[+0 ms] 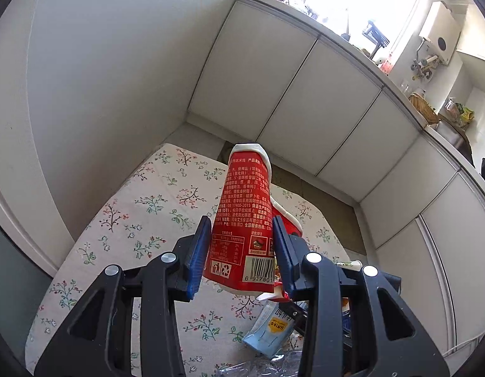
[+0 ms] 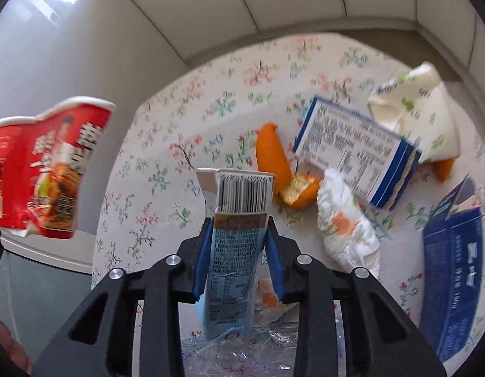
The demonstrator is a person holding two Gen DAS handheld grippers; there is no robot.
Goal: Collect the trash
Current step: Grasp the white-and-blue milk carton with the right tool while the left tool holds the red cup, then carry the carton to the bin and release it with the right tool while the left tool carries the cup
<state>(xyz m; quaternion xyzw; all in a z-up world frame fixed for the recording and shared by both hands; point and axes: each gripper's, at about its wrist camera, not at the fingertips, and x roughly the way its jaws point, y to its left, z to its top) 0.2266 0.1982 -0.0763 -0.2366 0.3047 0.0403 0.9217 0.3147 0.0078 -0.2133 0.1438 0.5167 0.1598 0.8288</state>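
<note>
A crushed red instant-noodle cup (image 1: 245,207) with a white rim is held up above the floral tablecloth (image 1: 142,207), and my left gripper (image 1: 241,220) is shut on its lower half. The same cup (image 2: 51,169) shows at the left of the right wrist view. My right gripper (image 2: 239,220) is shut on a pale blue drink carton (image 2: 236,251), which stands upright between the blue pads with its barcode end on top. That carton (image 1: 270,330) also appears low in the left wrist view, behind the left fingers.
On the table beyond the right gripper lie orange peel (image 2: 270,150), a white-and-blue box (image 2: 355,157), a crumpled tissue (image 2: 346,229), a cream wrapper (image 2: 412,110) and a dark blue box (image 2: 449,282). Clear plastic (image 2: 242,355) lies beneath the carton. White cabinets (image 1: 305,94) stand behind the table.
</note>
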